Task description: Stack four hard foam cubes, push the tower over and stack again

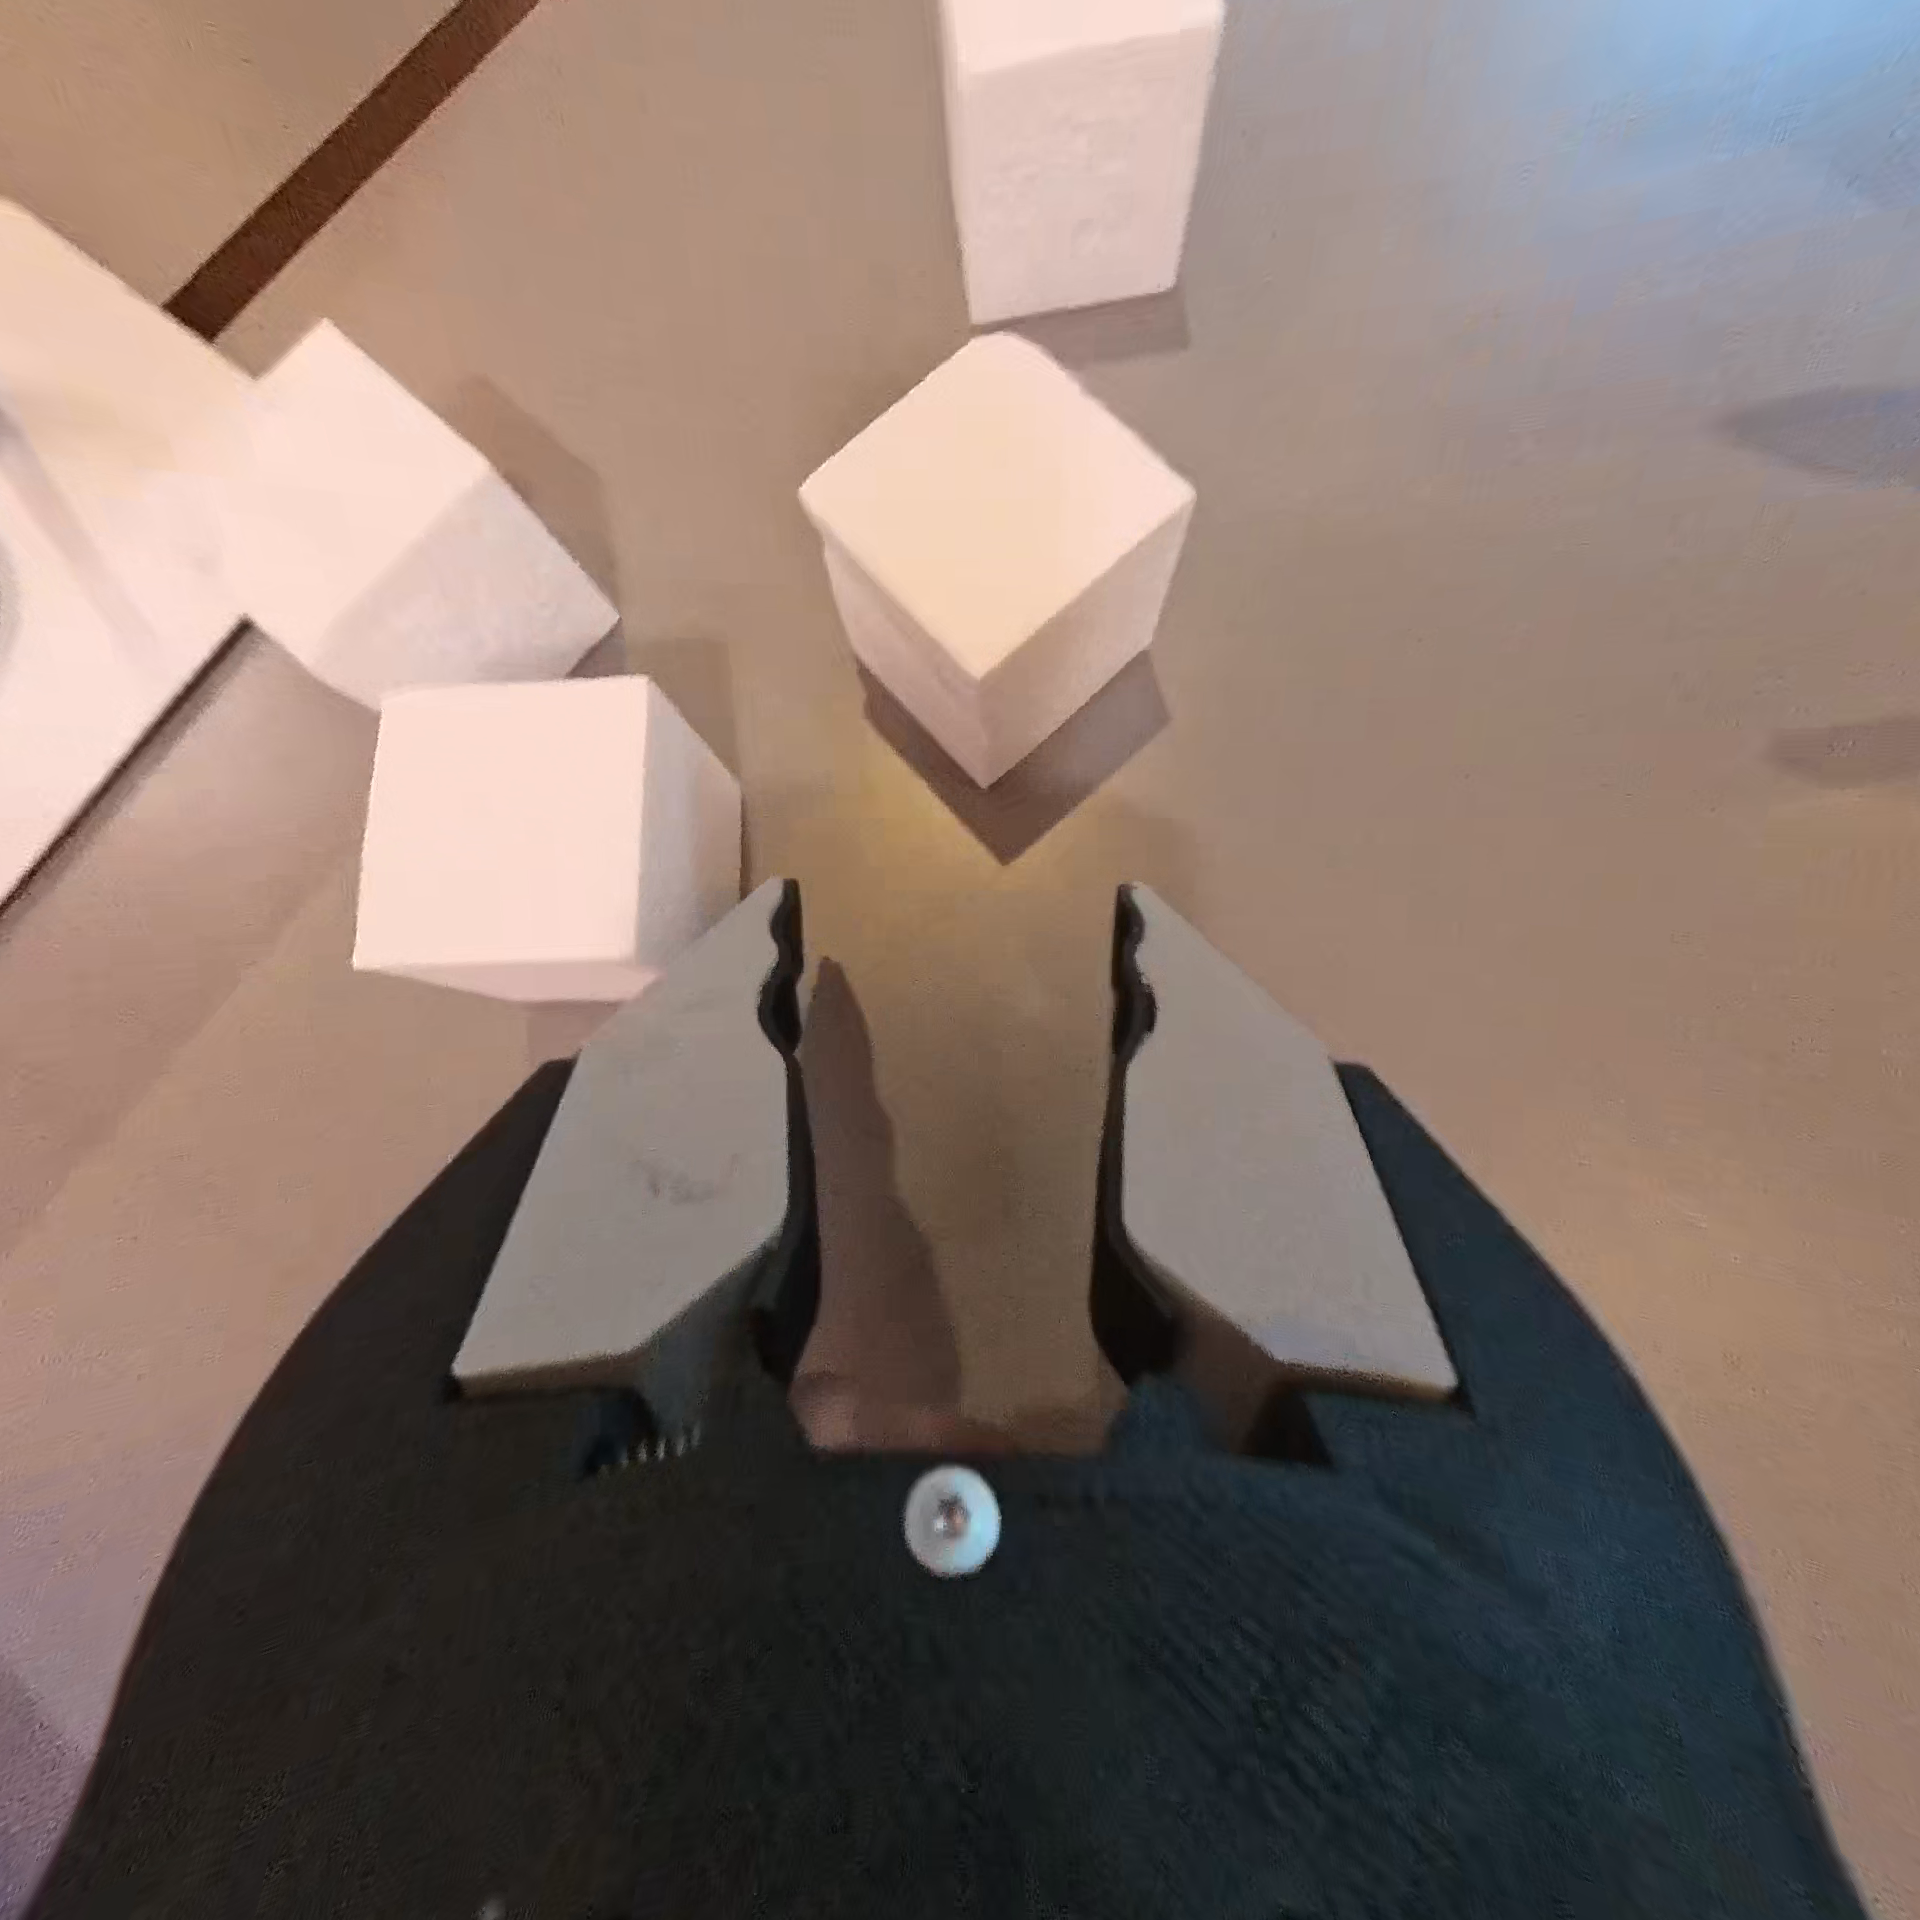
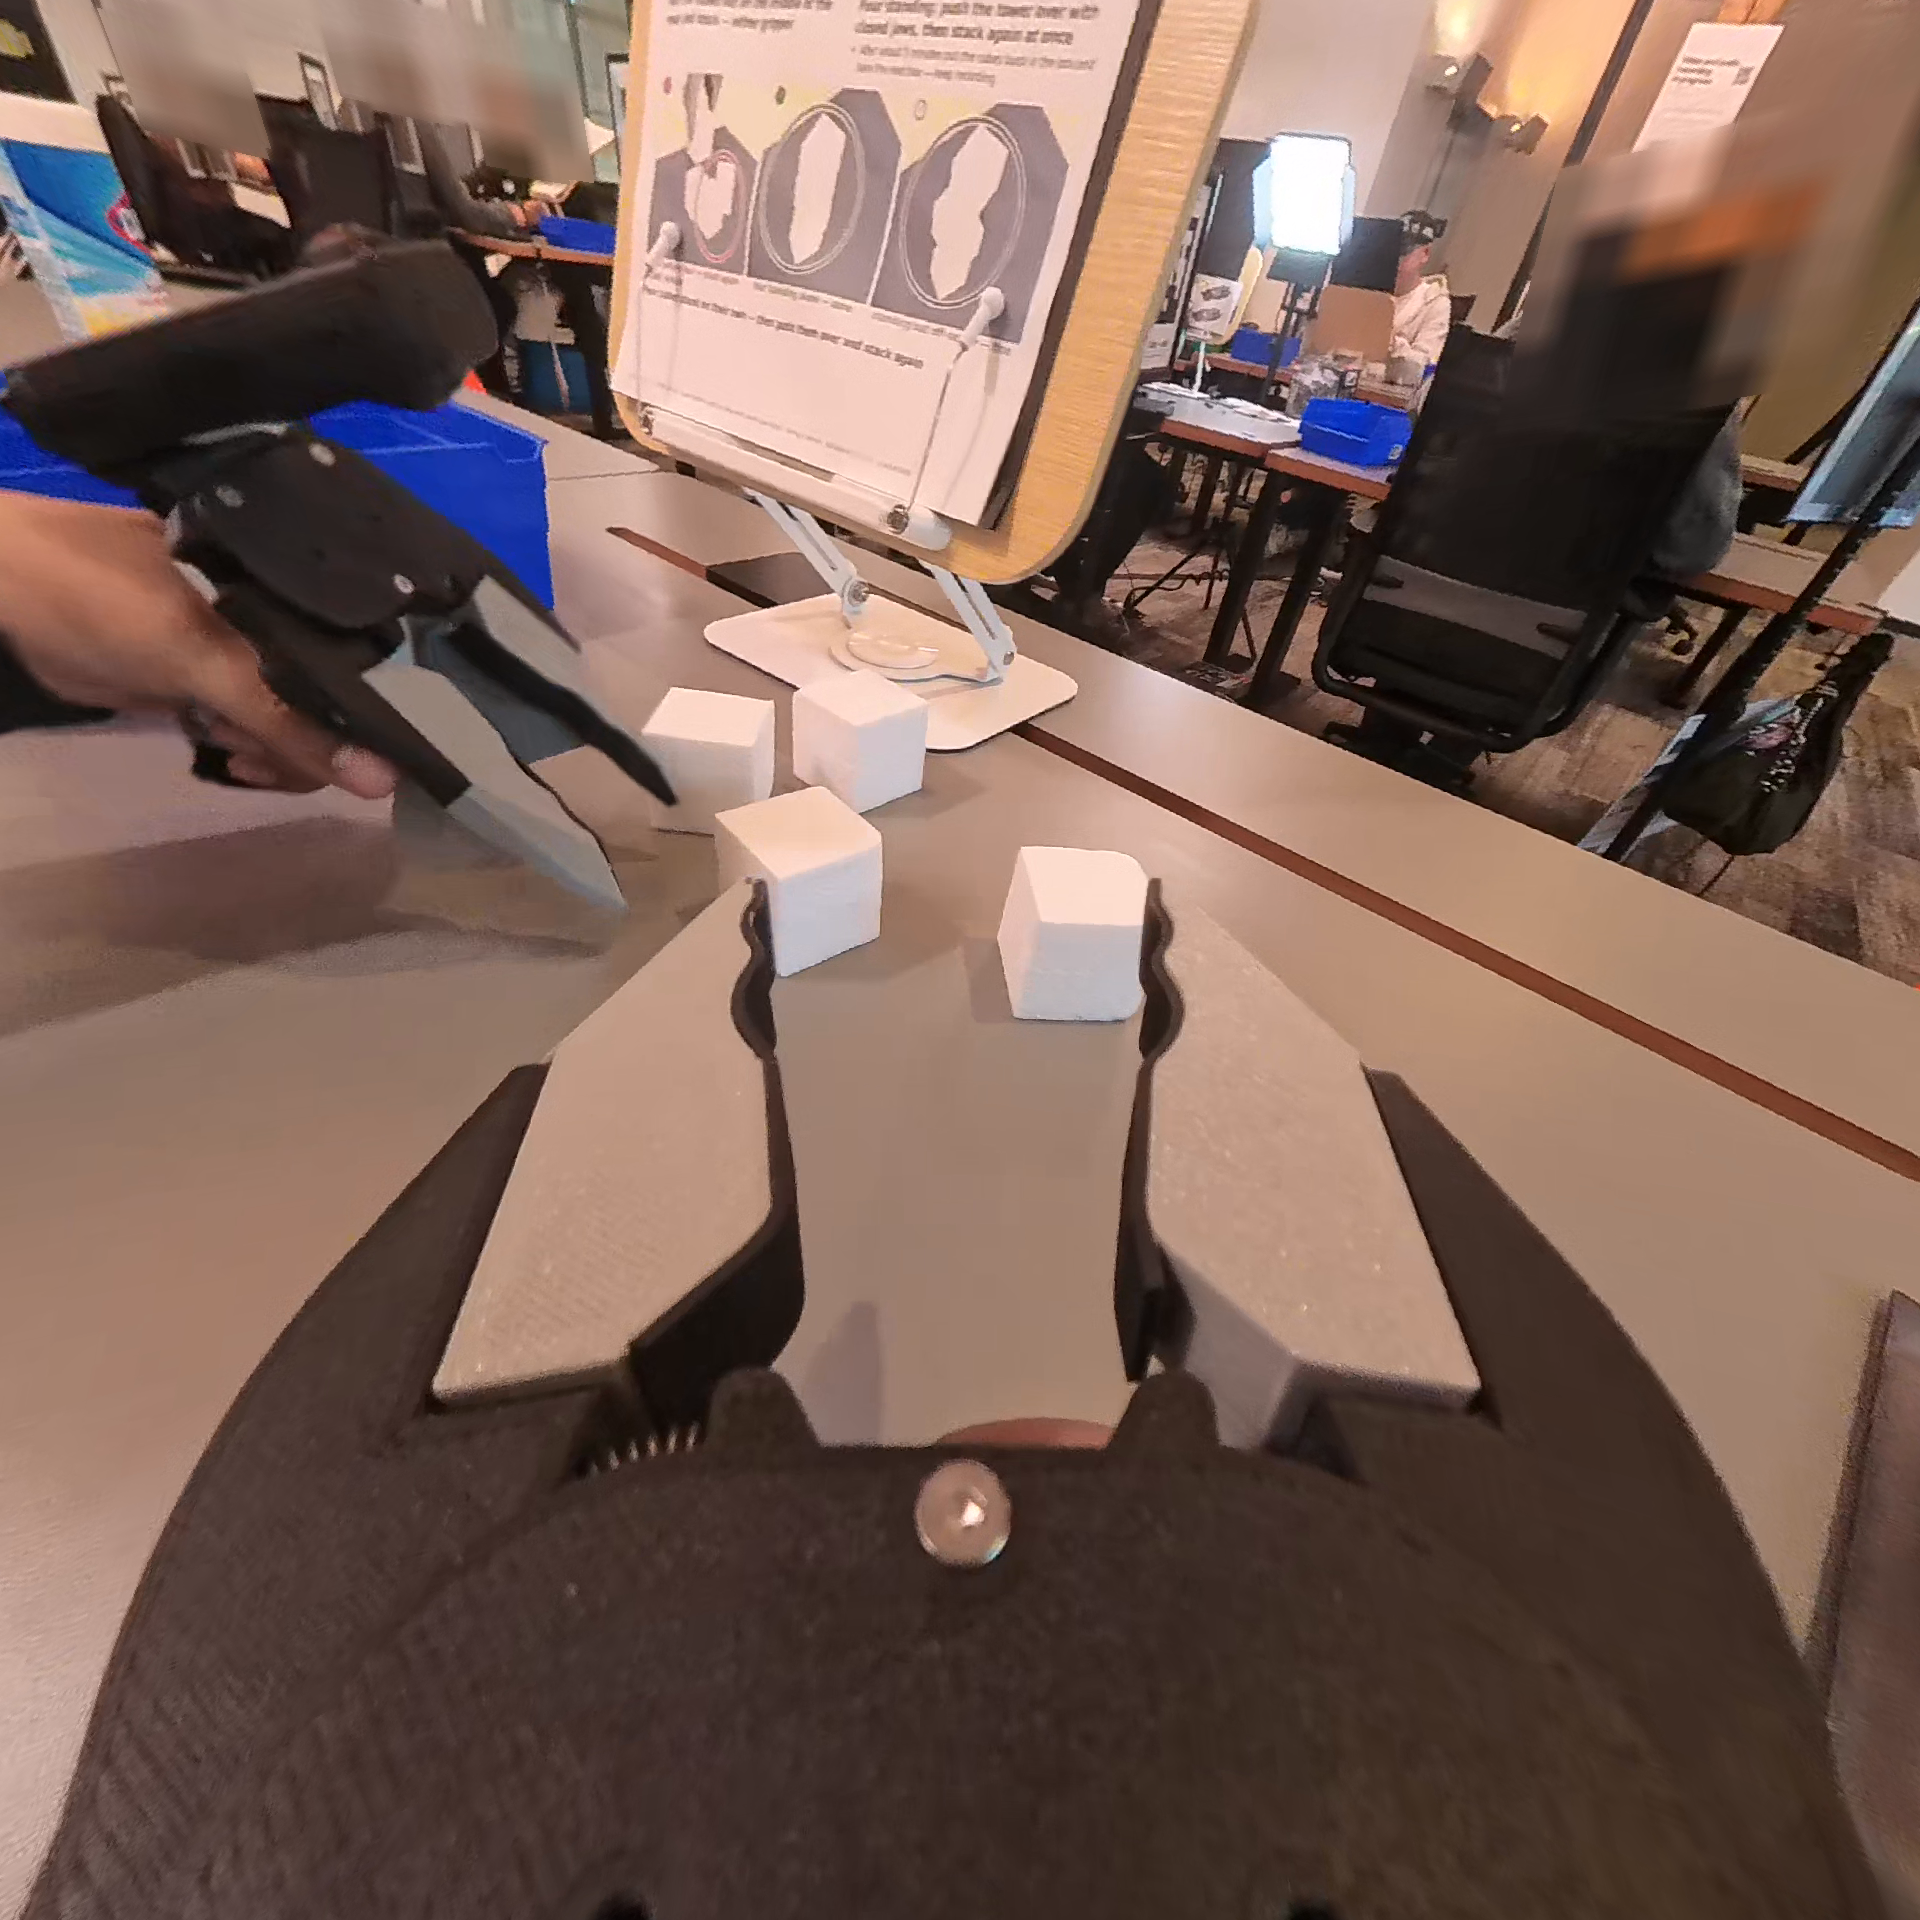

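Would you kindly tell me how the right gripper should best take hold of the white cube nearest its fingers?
Probably from above, fingers on two opposite flat side faces of the cube. It sits flat on the table, clear of its neighbours, and the open right gripper already nearly lines up with it.

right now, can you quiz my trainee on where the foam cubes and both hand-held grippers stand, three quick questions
1. True or false: two of the white foam cubes are already stacked.
2. How many white foam cubes lie on the grey table?
A) two B) three C) four
3. What does the left hand-held gripper hold?

Key
1. False. Each cube rests on the table by itself: the nearest cube, the middle cube and the two back cubes near the white stand.
2. C, four.
3. Nothing. Its jaws stand open over bare table, and so do those of the right hand-held gripper.
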Demonstrator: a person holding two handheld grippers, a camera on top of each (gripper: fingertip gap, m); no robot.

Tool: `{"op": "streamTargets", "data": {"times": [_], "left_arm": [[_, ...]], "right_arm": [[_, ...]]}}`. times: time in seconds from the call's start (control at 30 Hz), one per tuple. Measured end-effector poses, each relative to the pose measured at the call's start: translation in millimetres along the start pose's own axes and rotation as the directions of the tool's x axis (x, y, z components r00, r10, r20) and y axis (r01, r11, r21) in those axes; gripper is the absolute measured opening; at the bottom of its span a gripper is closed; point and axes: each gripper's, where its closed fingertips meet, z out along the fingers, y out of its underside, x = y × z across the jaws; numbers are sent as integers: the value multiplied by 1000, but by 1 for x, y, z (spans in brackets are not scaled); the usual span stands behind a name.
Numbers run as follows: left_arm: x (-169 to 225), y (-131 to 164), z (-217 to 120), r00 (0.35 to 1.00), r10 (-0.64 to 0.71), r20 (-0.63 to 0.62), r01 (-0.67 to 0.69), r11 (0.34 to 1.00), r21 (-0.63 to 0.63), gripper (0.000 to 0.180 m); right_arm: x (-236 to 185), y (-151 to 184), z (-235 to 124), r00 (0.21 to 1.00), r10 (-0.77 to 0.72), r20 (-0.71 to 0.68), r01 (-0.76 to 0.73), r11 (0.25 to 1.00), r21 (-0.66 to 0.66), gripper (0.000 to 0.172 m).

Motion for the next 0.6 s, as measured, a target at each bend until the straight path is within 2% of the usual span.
{"op": "streamTargets", "data": {"times": [0.13, 0.23, 0.3, 0.37, 0.5, 0.57, 0.6], "left_arm": [[11, -32, -5, 959, 272, -79, -266, 960, 84, 59], [22, -50, -6, 897, 408, -172, -396, 913, 101, 66], [19, -58, 0, 862, 471, -187, -466, 882, 72, 69], [15, -59, 9, 837, 496, -232, -508, 861, 7, 78], [14, -52, 27, 817, 458, -351, -520, 848, -102, 82], [12, -44, 39, 814, 453, -364, -532, 832, -154, 74], [10, -41, 44, 811, 468, -352, -547, 819, -173, 63]], "right_arm": [[-5, -4, -1, 1000, 3, 28, -4, 1000, 17, 69], [-6, -8, -3, 998, 25, 52, -27, 999, 36, 69], [-7, -11, -5, 995, 50, 81, -54, 997, 51, 69], [-8, -13, -5, 993, 71, 97, -77, 995, 57, 69], [-14, -13, -4, 994, 42, 103, -47, 998, 46, 69], [-17, -13, -4, 994, 25, 103, -29, 999, 40, 68], [-17, -13, -3, 995, 18, 100, -22, 999, 39, 68]]}}
